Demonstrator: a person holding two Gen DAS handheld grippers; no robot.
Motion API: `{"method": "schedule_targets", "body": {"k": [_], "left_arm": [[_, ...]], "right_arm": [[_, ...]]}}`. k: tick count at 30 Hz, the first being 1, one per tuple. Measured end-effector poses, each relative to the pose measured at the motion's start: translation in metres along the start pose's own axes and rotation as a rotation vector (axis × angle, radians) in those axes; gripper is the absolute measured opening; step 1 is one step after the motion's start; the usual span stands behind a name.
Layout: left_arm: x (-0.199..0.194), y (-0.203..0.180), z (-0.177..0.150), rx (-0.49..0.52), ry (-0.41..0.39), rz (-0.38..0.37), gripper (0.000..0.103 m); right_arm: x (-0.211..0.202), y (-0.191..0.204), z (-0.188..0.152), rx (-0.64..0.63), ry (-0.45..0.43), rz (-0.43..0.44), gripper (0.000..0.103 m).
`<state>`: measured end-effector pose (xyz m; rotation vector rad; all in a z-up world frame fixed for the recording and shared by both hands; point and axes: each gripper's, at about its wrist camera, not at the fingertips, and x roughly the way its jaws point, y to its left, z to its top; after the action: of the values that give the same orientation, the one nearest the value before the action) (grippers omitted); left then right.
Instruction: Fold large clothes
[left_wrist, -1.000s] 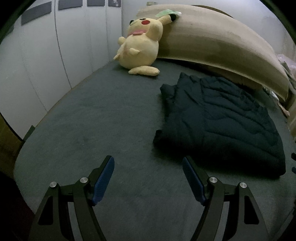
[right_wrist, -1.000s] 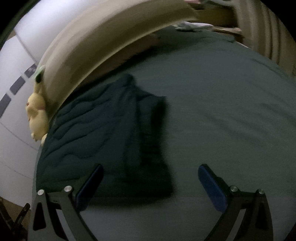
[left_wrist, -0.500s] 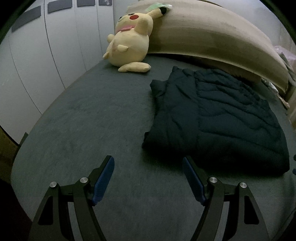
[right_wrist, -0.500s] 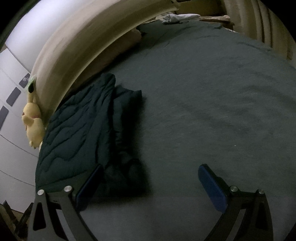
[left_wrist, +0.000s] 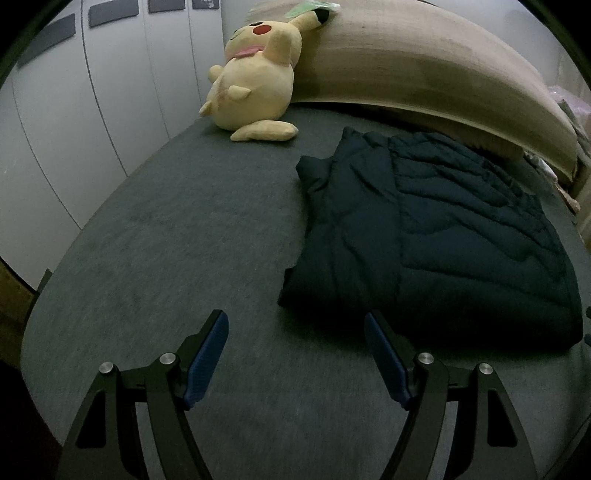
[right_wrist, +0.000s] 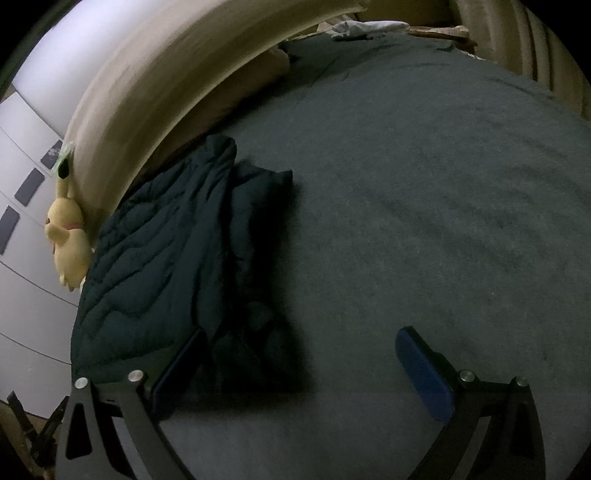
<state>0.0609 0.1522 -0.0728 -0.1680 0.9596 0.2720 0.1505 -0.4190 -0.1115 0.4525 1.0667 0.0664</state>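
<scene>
A dark quilted jacket (left_wrist: 436, 236) lies folded into a thick rectangle on the grey bed (left_wrist: 177, 236). In the left wrist view it lies ahead and to the right of my left gripper (left_wrist: 295, 354), which is open and empty just short of its near left corner. In the right wrist view the jacket (right_wrist: 177, 258) lies at the left. My right gripper (right_wrist: 295, 365) is open and empty at the jacket's near right corner, its left finger (right_wrist: 173, 373) over the fabric edge.
A yellow plush toy (left_wrist: 255, 85) leans on the curved tan headboard (left_wrist: 424, 70) at the bed's far end. White wardrobe doors (left_wrist: 74, 110) stand along the left. Pale cloth (right_wrist: 365, 27) lies at the far corner. Bare grey bed (right_wrist: 443, 206) spreads right of the jacket.
Both grippers have moved in closer to the jacket, staying open. The jacket has not moved.
</scene>
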Motion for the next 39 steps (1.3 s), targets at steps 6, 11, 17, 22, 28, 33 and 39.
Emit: {"method": "schedule_targets", "body": {"k": [6, 11, 17, 22, 28, 33, 39], "left_arm": [[0.005, -0.002, 0.003, 0.009, 0.003, -0.003, 0.076], [0.014, -0.002, 0.013, 0.006, 0.019, -0.075, 0.076], [0.045, 0.027, 0.048, -0.155, 0.082, -0.301, 0.076], [0.072, 0.023, 0.074, -0.184, 0.112, -0.424, 0.076], [0.114, 0.006, 0.096, -0.201, 0.172, -0.499, 0.082], [0.124, -0.004, 0.102, -0.172, 0.189, -0.499, 0.084], [0.122, 0.003, 0.109, -0.143, 0.098, -0.490, 0.085]], "right_arm": [[0.002, 0.000, 0.001, 0.008, 0.004, 0.010, 0.103], [0.006, -0.001, 0.006, 0.013, 0.017, 0.038, 0.103], [0.012, -0.014, 0.015, 0.086, 0.037, 0.110, 0.103], [0.024, -0.013, 0.030, 0.131, 0.053, 0.166, 0.103], [0.061, 0.010, 0.051, 0.118, 0.128, 0.236, 0.103], [0.083, 0.031, 0.058, 0.093, 0.174, 0.318, 0.102], [0.091, 0.058, 0.057, -0.059, 0.194, 0.299, 0.098]]}}
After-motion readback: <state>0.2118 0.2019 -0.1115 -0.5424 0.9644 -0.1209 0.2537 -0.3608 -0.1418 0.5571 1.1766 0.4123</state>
